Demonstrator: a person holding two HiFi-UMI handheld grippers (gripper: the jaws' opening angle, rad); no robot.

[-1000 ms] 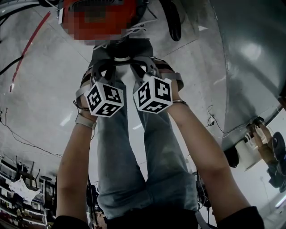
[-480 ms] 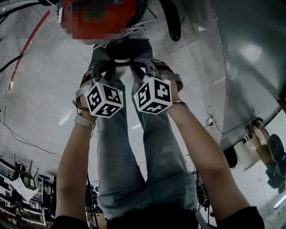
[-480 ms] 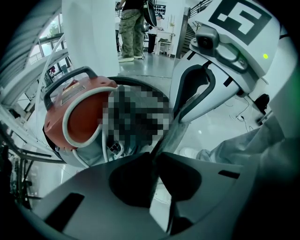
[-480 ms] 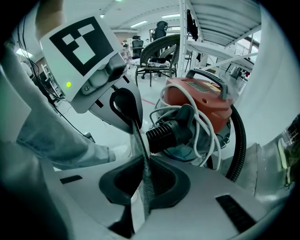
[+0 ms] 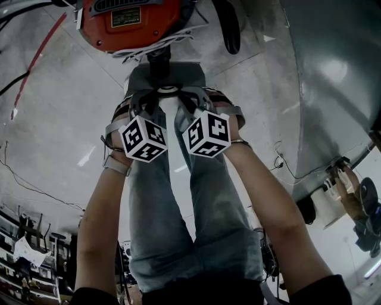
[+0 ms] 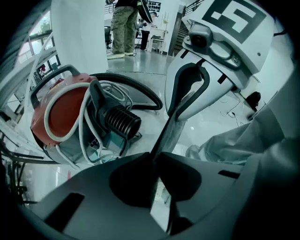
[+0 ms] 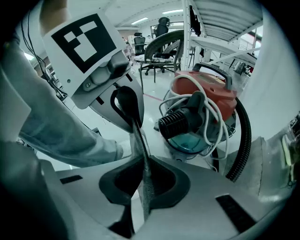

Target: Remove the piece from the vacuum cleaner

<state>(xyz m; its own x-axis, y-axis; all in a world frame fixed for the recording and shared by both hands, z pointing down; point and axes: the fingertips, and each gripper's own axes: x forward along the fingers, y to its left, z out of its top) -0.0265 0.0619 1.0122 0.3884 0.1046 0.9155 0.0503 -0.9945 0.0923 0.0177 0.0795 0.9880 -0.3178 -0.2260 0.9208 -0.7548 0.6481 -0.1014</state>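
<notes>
Looking down in the head view: a red-orange vacuum cleaner (image 5: 131, 27) sits on the pale floor, with a small rectangular label (image 5: 126, 16) on top, its print too small to read. The only other markings are the black-and-white square patterns on the grippers' cubes, which carry no words. The left gripper (image 6: 154, 158) and right gripper (image 7: 143, 165) are side by side, each with its jaws pinched tight on the same thin grey piece (image 5: 187, 74). It is held just in front of the vacuum's black ribbed hose port (image 6: 123, 121); I cannot tell whether it touches the machine. The head view gives the piece's flat grey face, while the gripper views give it edge-on, a strip running from one pair of jaws to the other. Only the left gripper view shows a person in khaki trousers (image 6: 124, 26) at the back. Only the right gripper view shows an office chair (image 7: 161, 44). Both show a white cord (image 7: 219, 123) looped round the vacuum.
</notes>
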